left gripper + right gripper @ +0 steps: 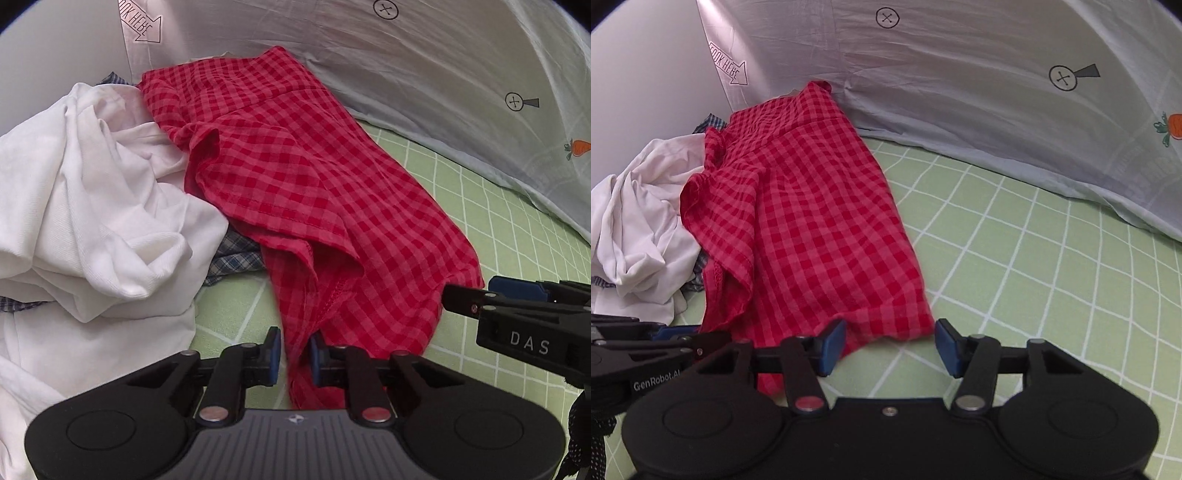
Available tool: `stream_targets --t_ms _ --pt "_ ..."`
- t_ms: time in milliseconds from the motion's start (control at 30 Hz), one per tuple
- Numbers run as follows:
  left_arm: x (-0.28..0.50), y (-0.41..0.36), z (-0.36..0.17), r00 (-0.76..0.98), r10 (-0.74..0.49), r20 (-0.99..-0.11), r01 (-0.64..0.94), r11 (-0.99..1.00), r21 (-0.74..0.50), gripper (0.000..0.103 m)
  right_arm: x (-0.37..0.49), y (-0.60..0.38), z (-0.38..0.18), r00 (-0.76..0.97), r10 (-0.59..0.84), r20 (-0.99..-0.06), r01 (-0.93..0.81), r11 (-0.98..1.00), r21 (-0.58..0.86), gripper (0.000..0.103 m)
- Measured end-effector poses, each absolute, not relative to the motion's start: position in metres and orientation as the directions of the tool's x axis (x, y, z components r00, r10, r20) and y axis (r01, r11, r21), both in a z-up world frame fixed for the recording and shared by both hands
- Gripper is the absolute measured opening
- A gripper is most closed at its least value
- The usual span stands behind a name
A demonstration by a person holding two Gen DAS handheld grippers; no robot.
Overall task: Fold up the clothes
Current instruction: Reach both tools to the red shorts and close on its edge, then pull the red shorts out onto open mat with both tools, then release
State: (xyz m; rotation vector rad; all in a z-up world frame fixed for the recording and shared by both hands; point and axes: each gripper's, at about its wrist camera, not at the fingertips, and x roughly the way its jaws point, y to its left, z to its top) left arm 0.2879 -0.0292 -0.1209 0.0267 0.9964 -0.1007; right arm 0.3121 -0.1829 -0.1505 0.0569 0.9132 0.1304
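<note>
A red checked garment (295, 177) lies stretched out on the green gridded sheet (498, 236). My left gripper (293, 356) is shut on the garment's near edge, with cloth pinched between the blue pads. The garment also shows in the right wrist view (812, 221), and its near hem lies between the fingers of my right gripper (890, 345), which is open. The right gripper shows in the left wrist view (517, 306), just right of the garment. The left gripper shows at the left edge of the right wrist view (657, 343).
A crumpled white garment (92, 221) is heaped to the left, over a blue plaid piece (236, 254). A pale grey sheet (997, 110) with printed marks rises behind and to the right. Green sheet (1052, 277) stretches to the right of the red garment.
</note>
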Motion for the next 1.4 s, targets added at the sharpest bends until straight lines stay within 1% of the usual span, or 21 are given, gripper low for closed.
stream_targets --t_ms 33,67,100,133,200,233,300,467,733,767,867,967,1067,1167,1200,1267,1333,1367,1400 --pt "0.29 -0.029 -0.122 0.541 -0.074 -0.838 0.102 0.995 -0.022 0.007 0.314 -0.18 -0.152 0.603 0.146 -0.785 -0.098 0.989 0.109 0.054" --pt "0.293 -0.028 -0.124 0.543 -0.076 -0.836 0.107 0.994 -0.02 0.004 0.315 -0.178 -0.153 0.601 0.154 -0.784 -0.107 0.988 0.112 0.049" --pt "0.293 -0.031 -0.124 0.548 -0.073 -0.833 0.116 0.993 -0.011 0.003 0.315 -0.176 -0.155 0.604 0.156 -0.782 -0.115 0.988 0.108 0.039" --pt "0.292 -0.033 -0.123 0.548 -0.077 -0.833 0.121 0.993 -0.012 0.003 0.315 -0.173 -0.158 0.607 0.156 -0.779 -0.121 0.987 0.104 0.036" --pt "0.29 -0.037 -0.122 0.54 -0.089 -0.837 0.127 0.992 -0.023 0.002 0.312 -0.173 -0.159 0.625 0.133 -0.769 -0.12 0.99 0.074 0.01" --pt "0.288 -0.039 -0.12 0.537 -0.1 -0.838 0.128 0.991 -0.036 0.002 0.31 -0.176 -0.159 0.626 0.134 -0.769 -0.117 0.99 0.077 0.003" --pt "0.282 -0.043 -0.117 0.529 -0.125 -0.839 0.129 0.989 -0.066 0.002 0.301 -0.183 -0.159 0.63 0.123 -0.767 -0.109 0.992 0.069 0.001" --pt "0.258 -0.065 -0.108 0.52 -0.163 -0.839 0.177 0.981 -0.08 0.002 0.267 -0.203 -0.157 0.645 0.053 -0.763 -0.077 0.997 0.004 0.001" --pt "0.175 -0.124 -0.106 0.459 -0.263 -0.848 0.298 0.945 -0.132 0.003 0.163 -0.27 -0.151 0.625 -0.041 -0.78 0.069 0.998 0.003 0.001" --pt "0.163 -0.133 -0.106 0.45 -0.274 -0.85 0.314 0.94 -0.137 0.007 0.148 -0.28 -0.15 0.616 -0.06 -0.786 0.086 0.996 -0.009 0.001" --pt "0.138 -0.151 -0.103 0.443 -0.285 -0.85 0.333 0.933 -0.139 0.011 0.105 -0.315 -0.15 0.607 -0.1 -0.789 0.144 0.99 -0.015 0.001" --pt "0.121 -0.165 -0.099 0.453 -0.28 -0.847 0.333 0.934 -0.13 0.011 0.066 -0.352 -0.148 0.587 -0.188 -0.788 0.216 0.974 -0.072 0.001" --pt "0.104 -0.179 -0.094 0.463 -0.274 -0.843 0.333 0.935 -0.122 0.011 0.031 -0.399 -0.147 0.558 -0.269 -0.785 0.333 0.939 -0.086 0.001" --pt "0.091 -0.192 -0.09 0.474 -0.264 -0.84 0.33 0.938 -0.108 0.011 0.003 -0.444 -0.147 0.512 -0.371 -0.774 0.438 0.889 -0.137 0.001" --pt "0.092 -0.191 -0.09 0.476 -0.259 -0.841 0.325 0.94 -0.106 0.012 -0.007 -0.462 -0.147 0.487 -0.414 -0.769 0.481 0.862 -0.159 0.001" --pt "0.097 -0.189 -0.089 0.477 -0.254 -0.842 0.315 0.943 -0.107 0.017 -0.021 -0.488 -0.146 0.438 -0.47 -0.766 0.558 0.811 -0.179 0.002" --pt "0.102 -0.186 -0.088 0.478 -0.249 -0.843 0.304 0.947 -0.107 0.018 -0.032 -0.512 -0.145 0.393 -0.507 -0.767 0.631 0.755 -0.176 0.007" --pt "0.104 -0.184 -0.088 0.478 -0.246 -0.843 0.299 0.948 -0.108 0.019 -0.038 -0.517 -0.143 0.378 -0.512 -0.772 0.675 0.723 -0.149 0.012" --pt "0.107 -0.183 -0.087 0.478 -0.244 -0.844 0.294 0.95 -0.108 0.02 -0.043 -0.523 -0.142 0.362 -0.515 -0.777 0.717 0.687 -0.121 0.019"
